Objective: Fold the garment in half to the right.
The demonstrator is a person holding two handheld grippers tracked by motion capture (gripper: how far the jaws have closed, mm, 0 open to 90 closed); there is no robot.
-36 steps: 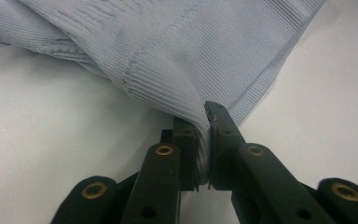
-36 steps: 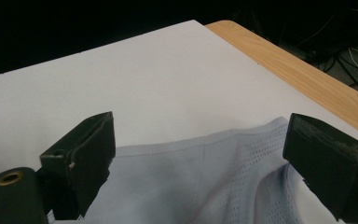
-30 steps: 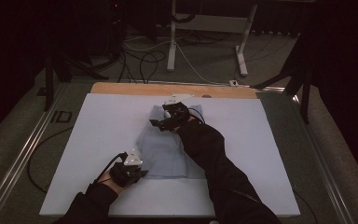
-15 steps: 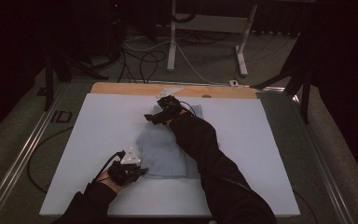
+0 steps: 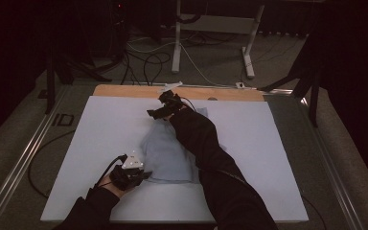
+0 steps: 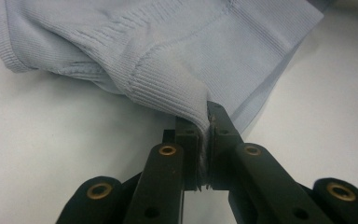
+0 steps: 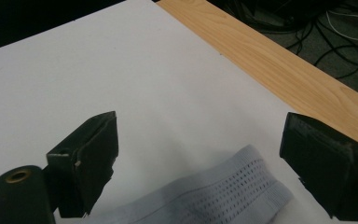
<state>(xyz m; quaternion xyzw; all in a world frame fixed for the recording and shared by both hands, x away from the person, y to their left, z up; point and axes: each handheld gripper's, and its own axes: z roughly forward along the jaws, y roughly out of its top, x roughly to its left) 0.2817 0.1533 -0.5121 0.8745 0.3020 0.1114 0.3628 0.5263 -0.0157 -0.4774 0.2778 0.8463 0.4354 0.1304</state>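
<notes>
A pale blue knitted garment [image 5: 165, 153] lies flat on the white table [image 5: 100, 139], mid-table. At its near left corner my left gripper [image 5: 141, 176] is shut on the ribbed hem [image 6: 182, 100], which bunches up between the jaws. My right gripper [image 5: 155, 113] hovers over the garment's far end, jaws wide apart and empty. In the right gripper view the perforated, ribbed edge of the garment [image 7: 223, 193] lies just below and between the two black fingers [image 7: 91, 154]. The person's right sleeve [image 5: 206, 143] covers the garment's right side.
A wooden strip [image 5: 124, 91] runs along the table's far edge, with cables [image 5: 148, 62] and a white stand [image 5: 177, 33] on the floor behind it. Metal rails [image 5: 24, 158] border the table's left and right sides.
My right gripper has moved left along the garment's far end and now stands open above it. The left gripper has stayed put, still clamped on the hem.
</notes>
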